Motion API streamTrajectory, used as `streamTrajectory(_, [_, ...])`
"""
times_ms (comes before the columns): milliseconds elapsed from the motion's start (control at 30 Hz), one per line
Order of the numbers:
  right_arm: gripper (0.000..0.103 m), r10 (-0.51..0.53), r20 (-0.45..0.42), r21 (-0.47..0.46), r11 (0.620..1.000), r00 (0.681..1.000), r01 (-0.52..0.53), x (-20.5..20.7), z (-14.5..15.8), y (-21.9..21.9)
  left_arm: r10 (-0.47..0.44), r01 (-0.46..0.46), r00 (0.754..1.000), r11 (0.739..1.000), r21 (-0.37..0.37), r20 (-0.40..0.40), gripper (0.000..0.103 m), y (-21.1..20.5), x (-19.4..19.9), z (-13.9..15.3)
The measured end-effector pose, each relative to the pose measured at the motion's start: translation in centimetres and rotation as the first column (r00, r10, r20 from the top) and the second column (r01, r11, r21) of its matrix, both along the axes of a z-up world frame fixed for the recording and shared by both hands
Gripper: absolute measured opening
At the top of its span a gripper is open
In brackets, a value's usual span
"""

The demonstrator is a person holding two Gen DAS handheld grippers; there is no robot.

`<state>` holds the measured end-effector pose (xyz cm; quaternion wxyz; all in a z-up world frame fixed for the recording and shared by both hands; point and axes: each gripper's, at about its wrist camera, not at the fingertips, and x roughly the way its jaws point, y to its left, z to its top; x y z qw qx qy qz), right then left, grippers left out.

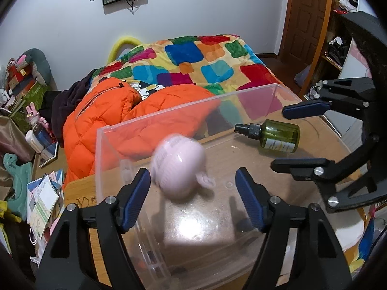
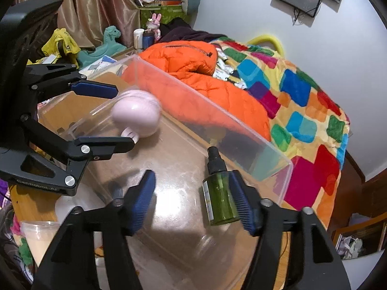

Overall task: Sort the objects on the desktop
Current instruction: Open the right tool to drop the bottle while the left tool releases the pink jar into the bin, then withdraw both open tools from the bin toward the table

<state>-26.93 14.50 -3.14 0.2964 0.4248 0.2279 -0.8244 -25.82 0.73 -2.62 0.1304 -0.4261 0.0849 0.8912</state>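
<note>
A clear plastic box (image 1: 154, 118) stands on the wooden desk. A pink egg-shaped object (image 1: 177, 164) with a short cord is blurred inside the box, between and just beyond my open left gripper (image 1: 193, 193), untouched by the pads. It also shows in the right wrist view (image 2: 136, 117). A green spray bottle (image 1: 278, 136) lies on its side in the box. My right gripper (image 2: 191, 198) is open above the box, its right pad (image 2: 239, 200) next to the bottle (image 2: 219, 200). The right gripper also shows in the left wrist view (image 1: 300, 135), and the left gripper in the right wrist view (image 2: 106, 116).
Behind the desk is a bed with an orange jacket (image 1: 108, 118) and a colourful quilt (image 1: 193, 58). A plastic cup (image 2: 40, 239) stands at the desk's near left in the right wrist view. Clutter and toys fill the floor at the left (image 1: 24, 145).
</note>
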Motion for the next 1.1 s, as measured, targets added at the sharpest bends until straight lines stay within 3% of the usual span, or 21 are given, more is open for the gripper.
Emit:
streamTrajectory(133, [0.063,0.005,-0.038,0.001,1.000,0.999,-0.005,0.7,0.9,0.1,0.003,-0.003,1.000,1.000,-0.008,-0.007,0.074,0.0,0.3,0.5])
streamTrajectory(567, [0.077,-0.047,-0.126,-0.015,0.999,0.991,0.045,2.6,3.6,1.3,0.020,-0.021,0.997,1.000,-0.020,-0.071,0.091,-0.3,2.3,2.8])
streamTrajectory(1100, [0.083,-0.100,-0.198,-0.068,0.994,0.975,0.088,6.3,6.6,3.1,0.048,-0.056,0.986,0.997,-0.046,-0.157,0.095,-0.9,6.7,5.7])
